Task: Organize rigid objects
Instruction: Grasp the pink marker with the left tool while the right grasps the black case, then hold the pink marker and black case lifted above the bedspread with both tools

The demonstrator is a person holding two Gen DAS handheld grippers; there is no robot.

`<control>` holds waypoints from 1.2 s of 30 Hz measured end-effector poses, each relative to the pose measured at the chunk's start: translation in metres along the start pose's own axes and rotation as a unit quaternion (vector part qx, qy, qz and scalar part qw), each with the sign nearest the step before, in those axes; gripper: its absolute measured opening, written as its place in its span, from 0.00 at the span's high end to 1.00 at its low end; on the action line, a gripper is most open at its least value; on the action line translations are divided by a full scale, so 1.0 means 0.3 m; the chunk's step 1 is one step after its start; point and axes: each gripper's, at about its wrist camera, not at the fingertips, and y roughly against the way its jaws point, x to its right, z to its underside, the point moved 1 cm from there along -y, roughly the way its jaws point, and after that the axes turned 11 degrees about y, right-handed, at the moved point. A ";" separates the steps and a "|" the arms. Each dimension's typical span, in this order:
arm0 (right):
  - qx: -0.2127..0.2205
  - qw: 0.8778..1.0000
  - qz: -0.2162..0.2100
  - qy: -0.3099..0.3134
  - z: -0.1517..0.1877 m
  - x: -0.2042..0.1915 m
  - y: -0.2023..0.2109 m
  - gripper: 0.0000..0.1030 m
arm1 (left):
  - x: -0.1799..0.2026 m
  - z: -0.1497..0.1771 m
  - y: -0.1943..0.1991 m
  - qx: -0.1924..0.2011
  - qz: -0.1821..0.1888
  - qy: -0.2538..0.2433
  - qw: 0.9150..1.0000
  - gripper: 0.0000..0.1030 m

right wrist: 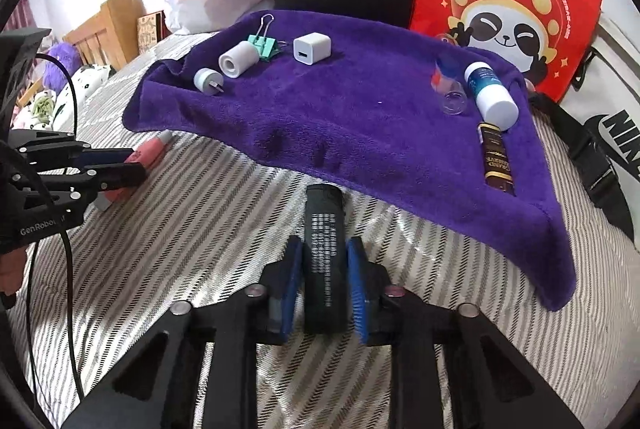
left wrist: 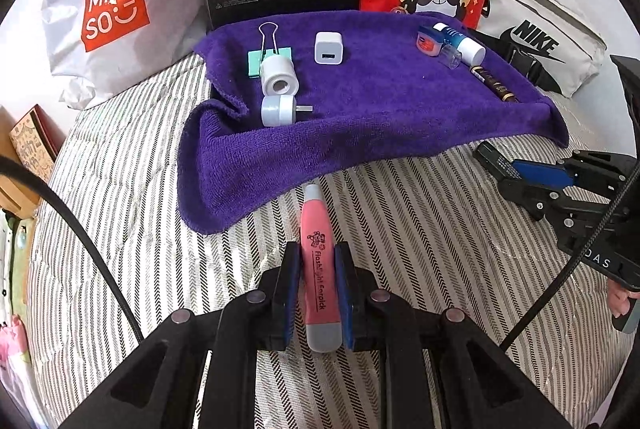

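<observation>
The left claw (left wrist: 318, 293) points steeply down at the striped bedcover (left wrist: 120, 229), its jaws narrow and clamped on a pink earpick (left wrist: 318, 261). The blue pads (left wrist: 293, 293) press both flanks of the earpick, whose white tip reaches forward past the fingertips, almost to the near hem of the purple towel (left wrist: 360, 109). Its grey end sits back between the jaws.

The right claw (right wrist: 323, 289) tilts down in much the same way. Its jaws are drawn in around a black block with white print (right wrist: 323, 253), and the blue pads (right wrist: 356, 285) sit against its two sides; the block's far end pokes out ahead of the fingertips toward the towel's edge. No earlier view is given, so whether it is lifted clear of the bedcover cannot be told.

Each claw shows in the other's view: the right one lies off to the right of the left claw, the left one off to the left of the right claw, well apart.

Ahead of both claws, on the towel, lie a white charger cube (left wrist: 328, 47), a white roll (left wrist: 279, 75) touching a green binder clip (left wrist: 268, 59), a grey plug (left wrist: 280, 110), a white-capped bottle (right wrist: 491, 95), a small clear jar (right wrist: 454, 101) and a brown tube (right wrist: 496, 159).
</observation>
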 end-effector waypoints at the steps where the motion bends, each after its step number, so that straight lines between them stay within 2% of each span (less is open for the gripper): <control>1: 0.000 1.000 0.001 0.001 0.001 -0.001 0.001 0.79 | -0.001 0.001 0.000 0.001 0.001 -0.001 1.000 0.83; 9: -0.027 1.000 -0.011 -0.003 -0.007 0.002 0.002 0.78 | -0.001 0.010 0.006 0.007 0.002 -0.002 1.000 0.83; 17: -0.025 1.000 -0.018 -0.006 -0.012 0.010 -0.005 0.78 | 0.000 0.016 0.011 0.016 0.002 -0.002 1.000 0.83; 26: 0.026 1.000 0.008 0.002 0.029 -0.013 0.010 0.79 | -0.001 0.029 0.017 0.038 0.002 0.000 0.999 0.83; 36: 0.027 1.000 0.008 0.002 0.029 -0.012 0.011 0.79 | 0.000 0.035 0.019 0.041 0.005 0.000 0.999 0.83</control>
